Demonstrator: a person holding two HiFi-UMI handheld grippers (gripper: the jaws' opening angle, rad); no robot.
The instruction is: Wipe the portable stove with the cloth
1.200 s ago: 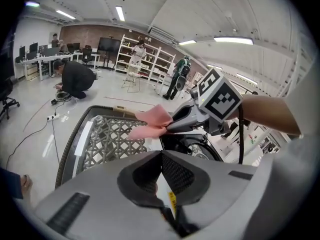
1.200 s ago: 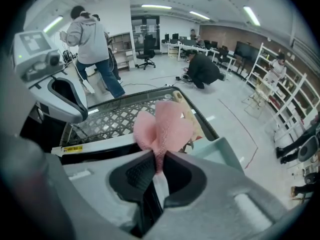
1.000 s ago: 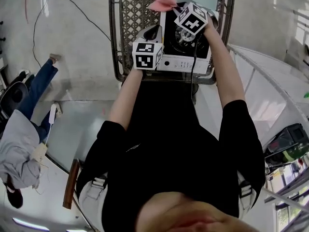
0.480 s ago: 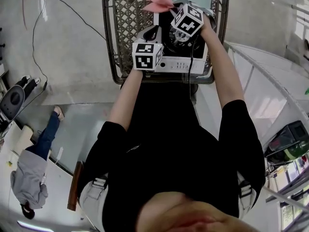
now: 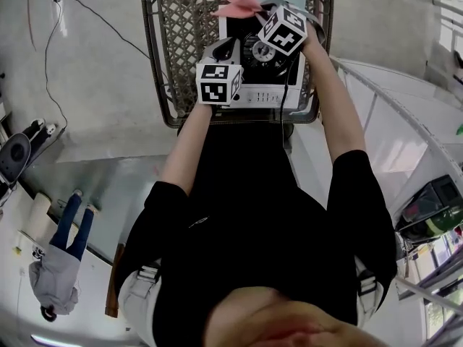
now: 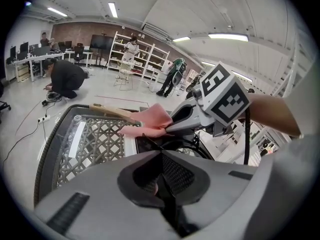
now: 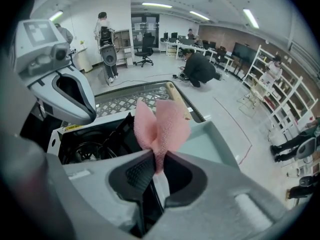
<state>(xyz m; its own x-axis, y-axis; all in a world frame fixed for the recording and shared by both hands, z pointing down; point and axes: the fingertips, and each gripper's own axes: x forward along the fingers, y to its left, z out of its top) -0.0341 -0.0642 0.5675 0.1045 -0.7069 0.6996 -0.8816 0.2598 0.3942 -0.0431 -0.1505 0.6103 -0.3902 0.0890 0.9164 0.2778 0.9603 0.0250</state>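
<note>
right gripper (image 7: pixel 154 164) pinches the pink cloth (image 7: pixel 162 126) over the stove (image 5: pixel 269 95), left gripper (image 6: pixel 161 155) squeezed shut, empty; wiping's mostly ahead imo

Lattice-topped table (image 5: pixel 184 38), perhaps wicker

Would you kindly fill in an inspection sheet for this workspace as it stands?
Surface: lattice-top table, carrying the stove.
Job's things: portable stove on the table; pink cloth at its far side, pinched in the right claw.
Clutter: wooden stick at the table's far edge.
Claws: left claw shut, nothing seen in it, near the stove's front left corner; right claw shut on the cloth.
Cables: black cable hangs from the right claw across the stove front; floor cable beyond the table.
Surroundings: standing person, crouching person, shelves.
</note>
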